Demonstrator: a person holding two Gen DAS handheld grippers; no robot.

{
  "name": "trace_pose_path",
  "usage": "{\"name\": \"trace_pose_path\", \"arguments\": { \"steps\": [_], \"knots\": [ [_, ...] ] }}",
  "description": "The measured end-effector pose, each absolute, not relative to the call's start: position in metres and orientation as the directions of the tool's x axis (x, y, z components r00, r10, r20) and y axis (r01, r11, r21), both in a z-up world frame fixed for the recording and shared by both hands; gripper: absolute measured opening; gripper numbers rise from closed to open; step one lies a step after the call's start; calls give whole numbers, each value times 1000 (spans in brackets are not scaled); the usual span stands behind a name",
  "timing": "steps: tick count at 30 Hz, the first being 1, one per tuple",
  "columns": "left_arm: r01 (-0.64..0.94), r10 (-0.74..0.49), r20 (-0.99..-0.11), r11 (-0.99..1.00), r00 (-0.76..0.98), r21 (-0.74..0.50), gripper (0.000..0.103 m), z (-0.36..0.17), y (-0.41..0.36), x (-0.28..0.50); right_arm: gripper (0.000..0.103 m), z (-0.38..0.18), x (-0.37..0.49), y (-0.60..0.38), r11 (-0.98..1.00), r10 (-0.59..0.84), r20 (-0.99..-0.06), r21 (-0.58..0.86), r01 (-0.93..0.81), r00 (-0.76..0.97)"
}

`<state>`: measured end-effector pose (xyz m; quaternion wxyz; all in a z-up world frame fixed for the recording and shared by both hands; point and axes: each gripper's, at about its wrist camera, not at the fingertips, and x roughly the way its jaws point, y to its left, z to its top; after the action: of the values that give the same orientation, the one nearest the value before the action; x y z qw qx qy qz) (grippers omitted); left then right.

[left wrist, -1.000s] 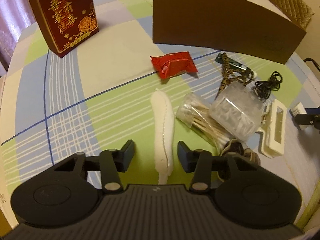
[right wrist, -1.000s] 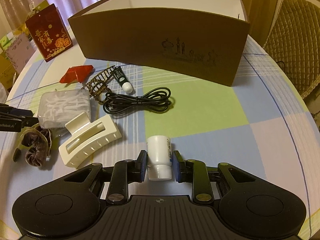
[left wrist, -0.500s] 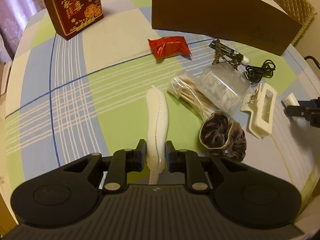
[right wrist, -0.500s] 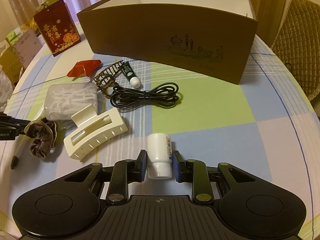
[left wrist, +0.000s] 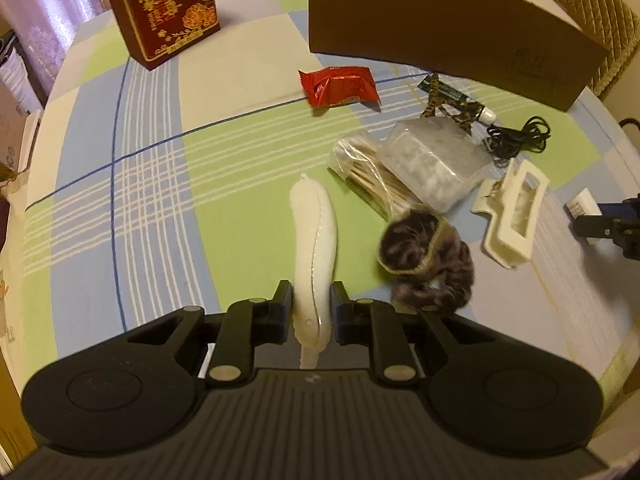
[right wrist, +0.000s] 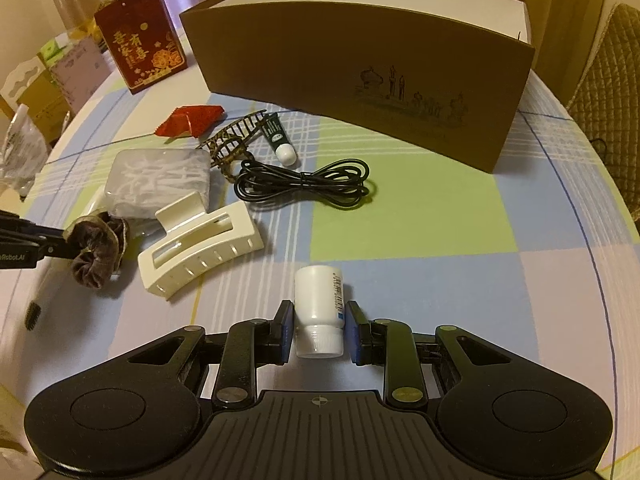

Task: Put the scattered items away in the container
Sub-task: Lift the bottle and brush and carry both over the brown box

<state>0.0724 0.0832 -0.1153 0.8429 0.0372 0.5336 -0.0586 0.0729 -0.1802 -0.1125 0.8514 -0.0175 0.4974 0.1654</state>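
My left gripper (left wrist: 312, 314) is shut on the near end of a long white curved comb-like piece (left wrist: 314, 232), which points away over the checked tablecloth. A small white bottle (right wrist: 318, 304) lies cap toward the camera with my right gripper (right wrist: 318, 326) shut on it. The brown cardboard box (right wrist: 360, 80) stands open at the back of the table, also seen from the left as the box (left wrist: 440, 20). At the right edge of the left wrist view, the right gripper's fingers (left wrist: 608, 224) hold the bottle (left wrist: 584, 206).
Loose between the grippers and the box: red packet (left wrist: 340, 86), bag of cotton swabs (left wrist: 368, 172), clear plastic case (right wrist: 160, 180), brown scrunchie (right wrist: 96, 252), cream claw clip (right wrist: 200, 248), black cable (right wrist: 304, 184), patterned clip (right wrist: 236, 140), green tube (right wrist: 278, 138). A red gift bag (left wrist: 164, 8) stands far left.
The left gripper, open around the white piece a second ago, has shut on it and risen. The right gripper has lifted a little, still holding the bottle.
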Motion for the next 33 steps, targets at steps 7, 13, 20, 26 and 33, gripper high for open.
{"name": "trace_pose_path", "arguments": {
  "steps": [7, 13, 20, 26, 33],
  "knots": [
    [94, -49, -862, 996, 504, -2, 16, -75, 85, 55, 30, -95, 73, -187, 928, 318, -829, 175, -328, 459],
    [102, -58, -812, 995, 581, 2, 16, -40, 73, 56, 30, -72, 79, -190, 912, 366, -791, 199, -360, 490],
    [153, -113, -757, 988, 644, -17, 16, -8, 48, 68, 30, -41, 85, -196, 894, 417, -733, 223, -390, 537],
    [206, -166, -722, 978, 672, -33, 16, 7, 25, 83, 30, -24, 89, -206, 887, 440, -699, 241, -393, 564],
    [285, -237, -675, 958, 699, -41, 16, 24, -7, 107, 30, -4, 101, -217, 882, 459, -658, 259, -393, 597]
  ]
}}
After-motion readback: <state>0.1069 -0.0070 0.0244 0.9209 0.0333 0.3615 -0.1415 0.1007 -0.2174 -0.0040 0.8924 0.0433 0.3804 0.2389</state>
